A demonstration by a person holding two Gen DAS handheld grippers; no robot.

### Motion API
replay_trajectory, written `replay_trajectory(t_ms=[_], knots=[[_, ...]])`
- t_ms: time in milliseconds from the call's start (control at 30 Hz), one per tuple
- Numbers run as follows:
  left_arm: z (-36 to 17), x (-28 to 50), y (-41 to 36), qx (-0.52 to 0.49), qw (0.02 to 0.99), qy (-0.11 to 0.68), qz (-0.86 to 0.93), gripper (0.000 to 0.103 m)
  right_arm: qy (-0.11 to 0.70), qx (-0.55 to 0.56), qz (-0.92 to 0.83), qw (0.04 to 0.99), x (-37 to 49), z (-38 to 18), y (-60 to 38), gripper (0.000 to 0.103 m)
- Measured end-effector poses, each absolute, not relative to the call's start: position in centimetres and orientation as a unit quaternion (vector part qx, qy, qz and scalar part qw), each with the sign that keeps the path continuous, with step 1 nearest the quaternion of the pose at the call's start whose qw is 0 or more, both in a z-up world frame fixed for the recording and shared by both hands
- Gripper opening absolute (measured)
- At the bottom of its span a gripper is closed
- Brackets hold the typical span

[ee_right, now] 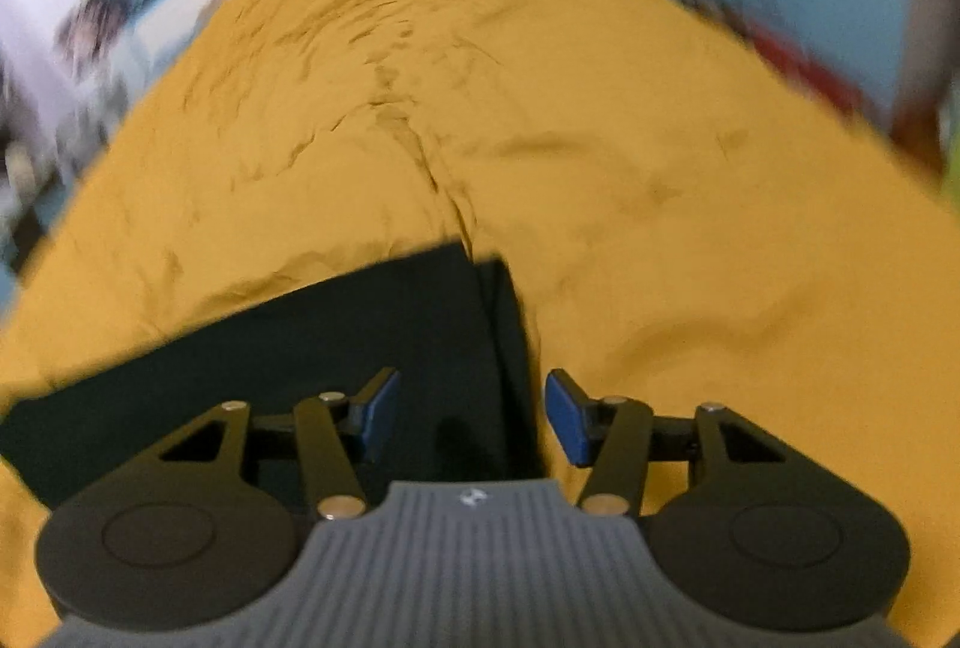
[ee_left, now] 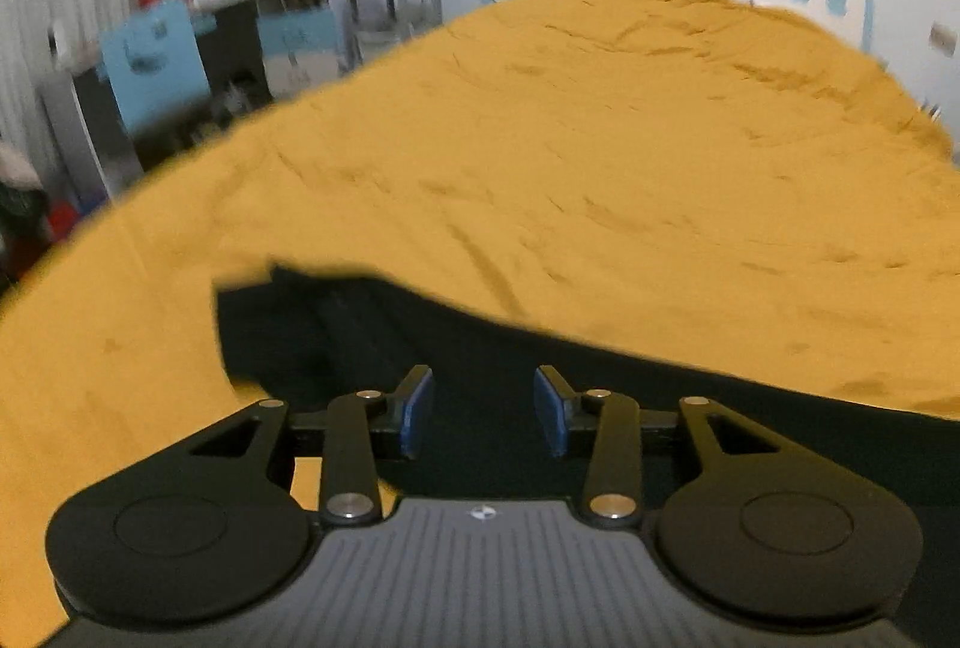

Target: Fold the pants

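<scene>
Left wrist: left tool [ee_left: 483,411] parted, empty, above dark pants [ee_left: 336,336]; right tool [ee_right: 471,417] likewise.

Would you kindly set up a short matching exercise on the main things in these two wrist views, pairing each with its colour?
Things:
1. pants
2. bedsheet
3. pads on the left gripper, one being
4. ribbed body of the right gripper, at

Colours:
A. blue
B. grey
C. mustard yellow
D. very dark, near black

Pairs: 1-D, 2-C, 3-A, 4-B
</scene>
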State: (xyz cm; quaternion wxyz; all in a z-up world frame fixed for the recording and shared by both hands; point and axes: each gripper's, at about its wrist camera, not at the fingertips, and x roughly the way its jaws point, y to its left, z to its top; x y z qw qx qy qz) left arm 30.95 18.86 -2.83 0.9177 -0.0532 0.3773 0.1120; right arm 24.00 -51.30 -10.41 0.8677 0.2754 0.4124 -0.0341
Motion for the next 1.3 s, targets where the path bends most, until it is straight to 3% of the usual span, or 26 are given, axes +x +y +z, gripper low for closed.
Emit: replay_trajectory(t_ms=[167, 300, 533, 800, 1033, 1100, 1200, 1233, 1300], knots=[[-5.2, 27.2, 18.3, -0.148, 0.903, 0.393, 0.087, 0.047, 0.399, 0.397, -0.038, 0.826, 20.7, -13.7, -52.4, 0.049], [-6.6, 26.3, 18.1, -0.162, 0.894, 0.409, 0.086, 0.047, 0.391, 0.356, -0.03, 0.848, 21.9, -12.6, -52.2, 0.049], [-5.7, 27.6, 19.6, -0.13, 0.903, 0.392, 0.121, 0.047, 0.381, 0.3, 0.029, 0.874, 28.7, -10.9, -53.3, 0.039], [-5.5, 28.8, 22.3, -0.107, 0.906, 0.377, 0.159, 0.047, 0.406, 0.307, 0.055, 0.859, 38.9, -14.1, -53.9, 0.033], [-6.6, 28.8, 24.9, -0.101, 0.9, 0.38, 0.189, 0.047, 0.438, 0.306, 0.064, 0.843, 41.9, -17.4, -53.6, 0.032], [-6.8, 28.9, 25.5, -0.102, 0.901, 0.378, 0.187, 0.047, 0.438, 0.313, 0.068, 0.84, 41.9, -17.7, -53.8, 0.028], [-6.8, 29.0, 26.3, -0.097, 0.905, 0.373, 0.181, 0.047, 0.431, 0.319, 0.073, 0.841, 41.5, -17.6, -53.9, 0.014], [-6.8, 29.1, 26.5, -0.088, 0.907, 0.371, 0.178, 0.047, 0.426, 0.312, 0.074, 0.846, 41.1, -17.3, -53.8, 0.004], [-7.0, 29.5, 26.9, -0.058, 0.91, 0.37, 0.176, 0.048, 0.416, 0.305, 0.065, 0.854, 40.5, -16.7, -53.7, 0.0]])
